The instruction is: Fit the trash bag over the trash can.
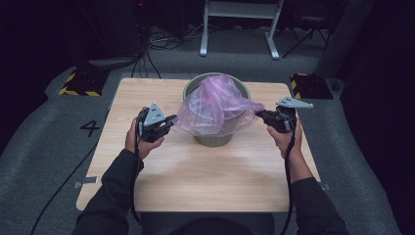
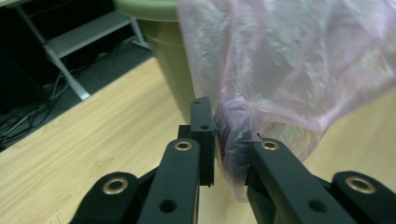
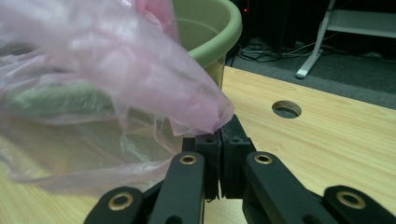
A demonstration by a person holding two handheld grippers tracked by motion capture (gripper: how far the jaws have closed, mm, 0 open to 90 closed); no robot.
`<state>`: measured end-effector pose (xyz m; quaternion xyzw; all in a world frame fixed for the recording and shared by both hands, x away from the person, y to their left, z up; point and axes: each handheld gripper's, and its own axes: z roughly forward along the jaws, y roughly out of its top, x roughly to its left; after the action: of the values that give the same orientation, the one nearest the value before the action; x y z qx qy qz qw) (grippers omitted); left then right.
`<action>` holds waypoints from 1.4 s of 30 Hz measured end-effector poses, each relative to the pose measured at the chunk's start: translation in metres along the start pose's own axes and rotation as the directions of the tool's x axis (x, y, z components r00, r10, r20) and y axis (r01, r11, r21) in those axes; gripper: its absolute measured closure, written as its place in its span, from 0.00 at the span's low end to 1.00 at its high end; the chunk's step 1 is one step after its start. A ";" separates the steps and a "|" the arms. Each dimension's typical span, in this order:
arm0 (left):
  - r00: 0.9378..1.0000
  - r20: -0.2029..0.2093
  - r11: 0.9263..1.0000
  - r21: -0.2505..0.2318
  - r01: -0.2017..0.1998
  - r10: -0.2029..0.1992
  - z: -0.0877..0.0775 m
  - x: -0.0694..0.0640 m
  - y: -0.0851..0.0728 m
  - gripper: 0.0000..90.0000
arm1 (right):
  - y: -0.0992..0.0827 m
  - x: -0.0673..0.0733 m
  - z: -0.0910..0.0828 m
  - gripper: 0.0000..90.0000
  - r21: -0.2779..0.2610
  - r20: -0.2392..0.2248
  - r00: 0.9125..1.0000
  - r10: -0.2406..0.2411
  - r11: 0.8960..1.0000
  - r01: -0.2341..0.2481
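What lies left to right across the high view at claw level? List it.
Left claw → pink bag over the green bin → right claw.

One readable marking is showing in the high view: a dark numeral "4" is lying on the grey floor, just left of the wooden surface. Yellow-and-black hazard striping is edging a floor block beyond it, carrying no text. Nothing else legible is appearing.
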<state>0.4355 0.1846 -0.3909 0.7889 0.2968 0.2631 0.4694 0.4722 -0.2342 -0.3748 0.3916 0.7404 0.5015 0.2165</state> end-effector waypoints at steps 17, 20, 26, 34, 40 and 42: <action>0.996 0.056 0.991 -0.124 -0.055 0.063 -0.054 -0.022 -0.007 0.22 | 0.009 0.002 -0.008 0.97 -0.033 0.031 0.999 -0.034 0.999 0.035; 0.994 0.058 0.984 -0.157 -0.085 0.095 -0.060 -0.036 0.006 0.21 | 0.010 0.004 -0.008 0.97 -0.028 0.031 0.999 -0.044 0.999 0.045; 0.983 -0.001 0.975 -0.133 -0.180 0.181 -0.045 -0.063 0.031 0.19 | 0.014 0.006 -0.006 0.96 -0.032 0.028 0.998 -0.049 0.998 0.050; 0.939 -0.129 0.943 -0.060 -0.328 0.318 -0.027 -0.085 0.056 0.38 | 0.018 0.009 -0.004 0.96 -0.013 0.026 0.997 -0.075 0.997 0.075; 0.949 -0.123 0.946 -0.109 -0.304 0.290 -0.028 -0.064 0.070 0.83 | 0.027 0.004 -0.003 0.96 0.005 0.060 0.992 -0.114 0.994 0.114; 0.948 -0.117 0.947 -0.095 -0.306 0.295 -0.023 -0.056 0.072 0.94 | 0.030 0.001 -0.001 0.96 0.016 0.065 0.992 -0.112 0.994 0.111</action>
<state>0.3972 0.1306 -0.3237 0.7830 0.1812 0.3874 0.4517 0.4816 -0.2286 -0.3469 0.3672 0.7568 0.4708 0.2660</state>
